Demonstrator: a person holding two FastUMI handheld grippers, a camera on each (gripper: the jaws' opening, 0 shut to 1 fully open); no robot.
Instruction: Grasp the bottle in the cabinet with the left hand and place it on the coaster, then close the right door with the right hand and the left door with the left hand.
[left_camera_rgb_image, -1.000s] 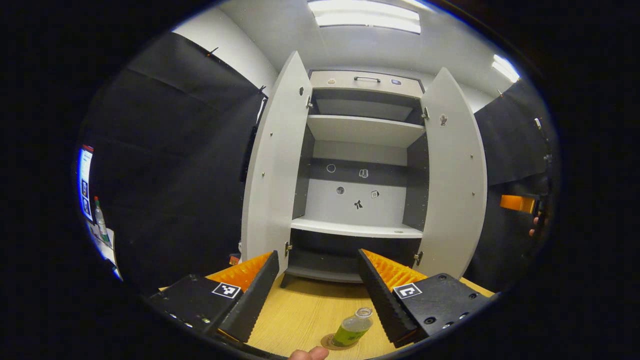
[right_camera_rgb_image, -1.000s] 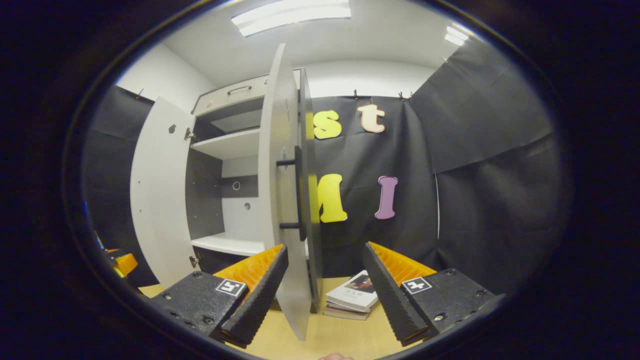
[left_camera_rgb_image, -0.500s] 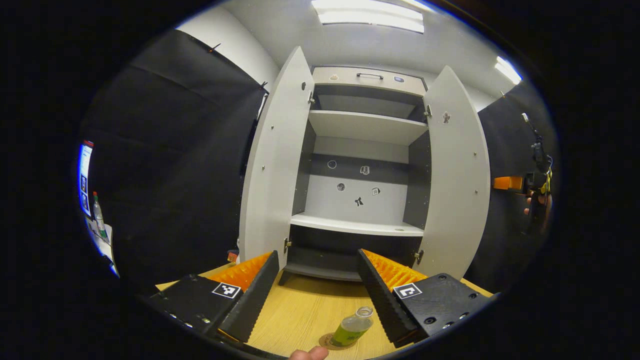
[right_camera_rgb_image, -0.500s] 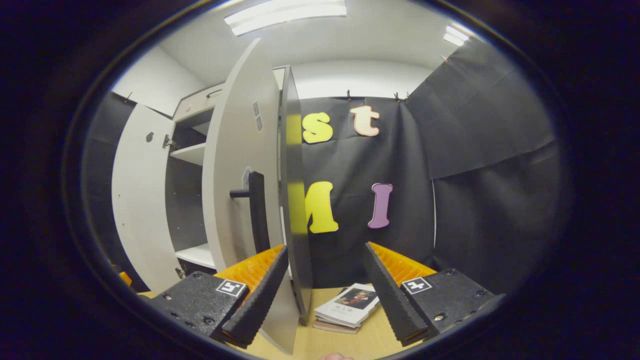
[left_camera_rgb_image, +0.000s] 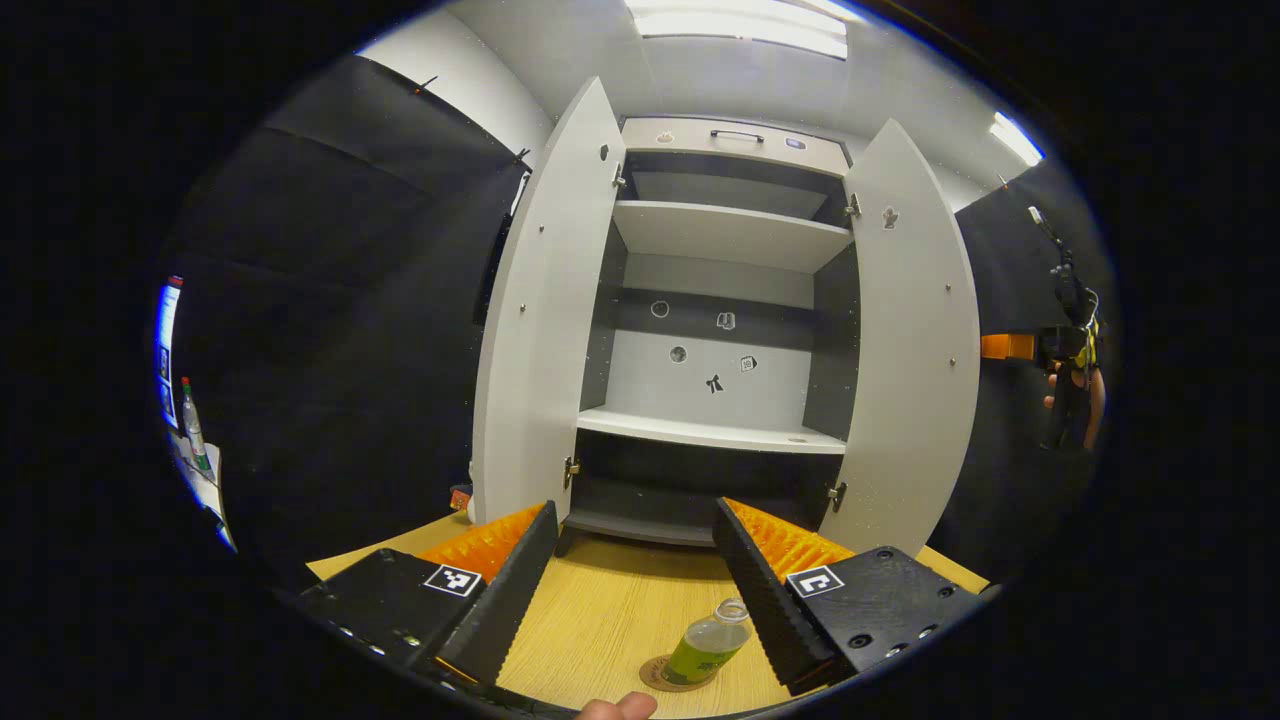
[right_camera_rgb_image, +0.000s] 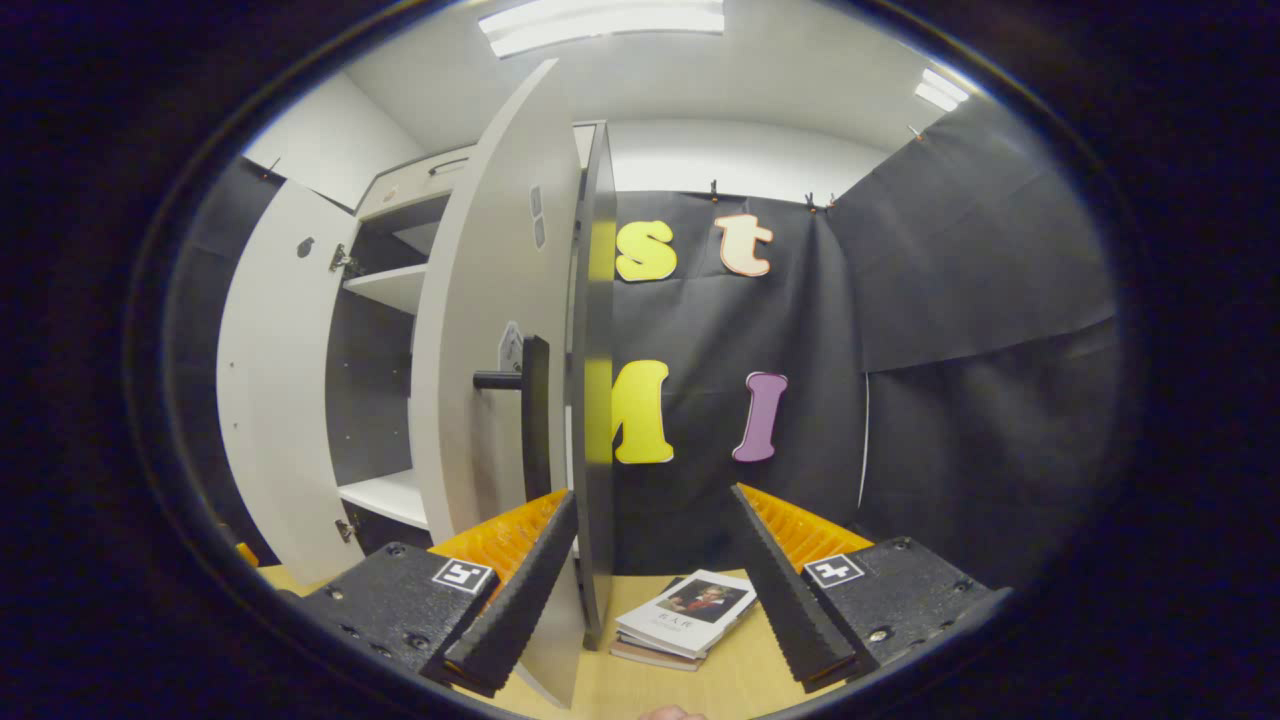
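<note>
In the left gripper view a small bottle (left_camera_rgb_image: 707, 648) with green liquid stands on a round coaster (left_camera_rgb_image: 664, 674) on the wooden table, just below my open left gripper (left_camera_rgb_image: 636, 585), which holds nothing. The white cabinet (left_camera_rgb_image: 712, 330) stands ahead with its left door (left_camera_rgb_image: 535, 310) and right door (left_camera_rgb_image: 912, 340) both swung out. Off to the far right are the other gripper (left_camera_rgb_image: 1010, 346) and the hand holding it. In the right gripper view my right gripper (right_camera_rgb_image: 652, 570) is open, right behind the right door (right_camera_rgb_image: 500, 330), whose outer face and black handle (right_camera_rgb_image: 530, 415) face me.
A small stack of books (right_camera_rgb_image: 685, 618) lies on the table (right_camera_rgb_image: 690, 690) beside the cabinet's right side. At the far left edge of the left gripper view, a screen (left_camera_rgb_image: 166, 340) and a bottle (left_camera_rgb_image: 190, 425) stand on a side surface. A fingertip (left_camera_rgb_image: 618, 708) shows at the bottom.
My right gripper swung round to the outer side of the right door, so its face and handle now show. The left gripper drew back slightly from the bottle on the coaster.
</note>
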